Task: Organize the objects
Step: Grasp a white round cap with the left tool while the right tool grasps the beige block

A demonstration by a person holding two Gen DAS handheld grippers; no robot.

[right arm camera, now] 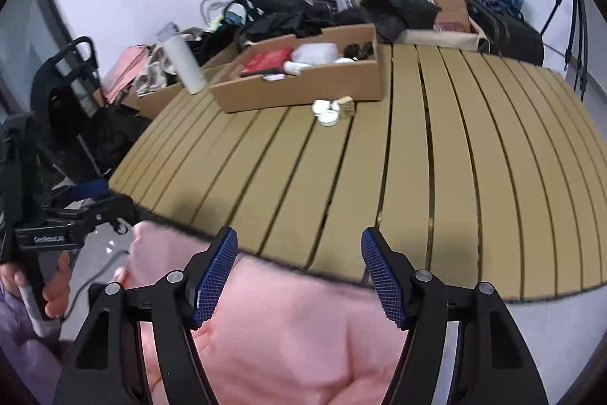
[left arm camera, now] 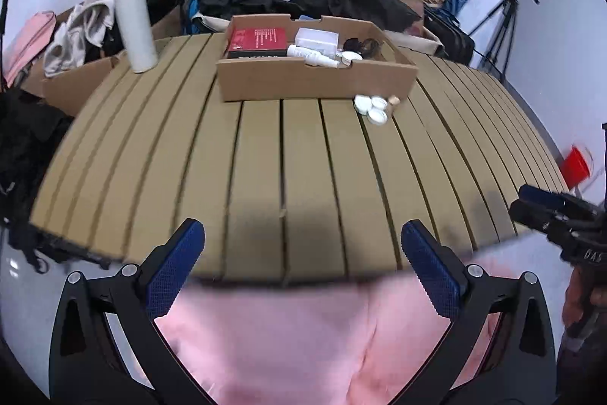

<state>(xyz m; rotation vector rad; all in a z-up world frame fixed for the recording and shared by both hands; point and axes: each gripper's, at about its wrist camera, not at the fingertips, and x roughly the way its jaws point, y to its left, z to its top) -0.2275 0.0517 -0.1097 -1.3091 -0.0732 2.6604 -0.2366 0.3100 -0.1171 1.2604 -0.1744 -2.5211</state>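
Slatted table (left arm camera: 265, 158), cluttered wall behind | white jars (left arm camera: 371, 107) upper centre, touching box (left arm camera: 315, 82) front | left gripper (left arm camera: 303, 268) and right gripper (right arm camera: 299, 276) wide open, empty | I judge jars light, rigid, slick: pinch across lid sides.

Right gripper (right arm camera: 299, 272) with jaws apart above pink cloth (right arm camera: 288, 336).
Cardboard tray (right arm camera: 303, 86) on slatted bench (right arm camera: 436, 158); white lids (right arm camera: 326, 112) just beside it.

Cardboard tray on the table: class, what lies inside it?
Inside the cardboard tray: a red box, a clear plastic box, a white bottle, dark items. The front wall hides anything lower.
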